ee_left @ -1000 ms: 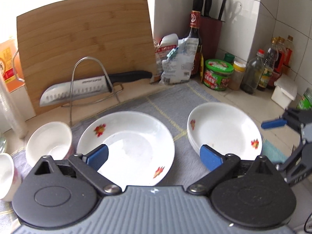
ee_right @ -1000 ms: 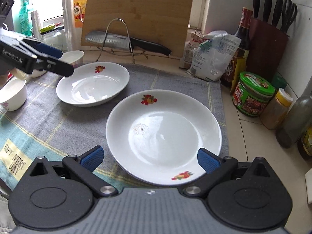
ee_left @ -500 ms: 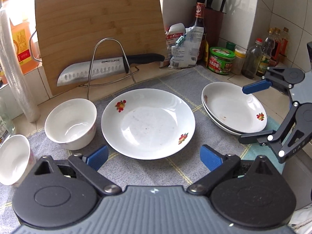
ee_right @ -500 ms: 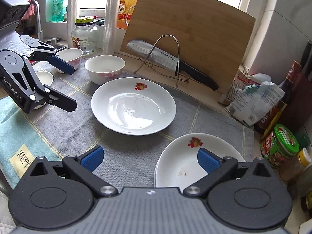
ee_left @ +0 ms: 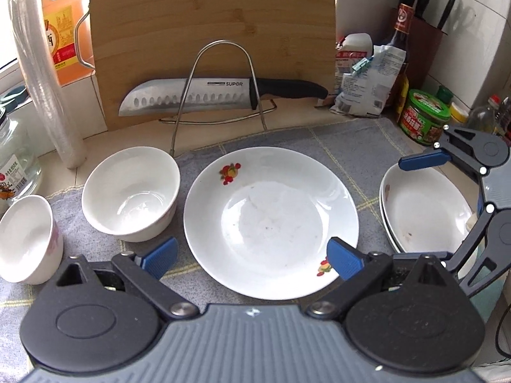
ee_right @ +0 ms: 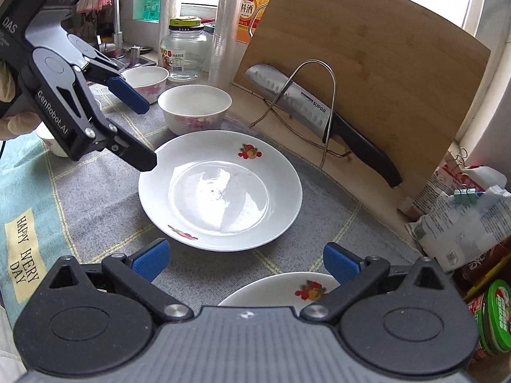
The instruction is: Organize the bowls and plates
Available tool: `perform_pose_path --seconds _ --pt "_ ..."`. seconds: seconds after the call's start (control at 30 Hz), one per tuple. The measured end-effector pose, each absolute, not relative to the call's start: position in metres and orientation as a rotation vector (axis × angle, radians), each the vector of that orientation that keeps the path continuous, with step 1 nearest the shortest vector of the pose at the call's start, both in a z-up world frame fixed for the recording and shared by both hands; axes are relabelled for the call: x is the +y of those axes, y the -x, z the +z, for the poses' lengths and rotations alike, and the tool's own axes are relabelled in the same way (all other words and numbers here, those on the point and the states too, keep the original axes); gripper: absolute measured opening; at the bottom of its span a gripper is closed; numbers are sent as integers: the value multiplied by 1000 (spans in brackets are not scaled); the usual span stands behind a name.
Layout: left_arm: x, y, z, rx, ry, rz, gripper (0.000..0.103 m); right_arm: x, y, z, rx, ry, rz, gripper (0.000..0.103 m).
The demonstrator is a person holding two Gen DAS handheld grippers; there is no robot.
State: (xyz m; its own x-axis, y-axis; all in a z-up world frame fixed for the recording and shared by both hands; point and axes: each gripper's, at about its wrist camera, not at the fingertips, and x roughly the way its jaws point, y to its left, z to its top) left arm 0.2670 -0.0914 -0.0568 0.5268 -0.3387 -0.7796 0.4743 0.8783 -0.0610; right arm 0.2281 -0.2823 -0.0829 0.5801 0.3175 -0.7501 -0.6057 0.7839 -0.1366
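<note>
A white plate point(ee_left: 271, 229) with small fruit prints lies flat in the middle of a grey checked cloth point(ee_left: 345, 146) on the counter point(ee_left: 127, 140), empty apart from a few specks. Just to its left stands a white bowl point(ee_left: 131, 191), near the plate's rim but apart from it, and further left a second bowl point(ee_left: 27, 239) with a pink pattern sits at the cloth's edge. To the right, well apart from the plate, two more plates are stacked point(ee_left: 421, 214) one inside the other. The left tongs point(ee_left: 252, 257) hang low over the near rim of the middle plate, spread wide and holding nothing. The right tongs point(ee_right: 246, 261) are also spread wide and empty, hovering above the stack, whose rim shows just under them in the right wrist view. Behind the dishes a large knife point(ee_left: 220, 94) rests across a wire stand point(ee_left: 220, 92), leaning against an upright wooden cutting board point(ee_left: 210, 22). A roll of plastic cups point(ee_left: 44, 73) and a glass jar point(ee_left: 14, 162) stand at the left; a bag point(ee_left: 367, 76), a dark bottle point(ee_left: 402, 48), a green-lidded tub point(ee_left: 426, 116) and a knife block point(ee_left: 428, 48) crowd the right corner.
</note>
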Motion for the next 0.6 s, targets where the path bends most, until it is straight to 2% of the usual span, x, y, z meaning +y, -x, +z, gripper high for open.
perform_pose_path --seconds 0.23,0.43,0.6 --pt "-108 -304 -43 940 -206 -555 98 -267 -234 -95 789 476 565 103" --pt "-132 -349 -46 1009 -312 -601 85 -252 -229 -105 810 517 519 103" --pt "-146 -378 -55 1035 -353 -635 84 -240 -220 -109 834 499 484 103"
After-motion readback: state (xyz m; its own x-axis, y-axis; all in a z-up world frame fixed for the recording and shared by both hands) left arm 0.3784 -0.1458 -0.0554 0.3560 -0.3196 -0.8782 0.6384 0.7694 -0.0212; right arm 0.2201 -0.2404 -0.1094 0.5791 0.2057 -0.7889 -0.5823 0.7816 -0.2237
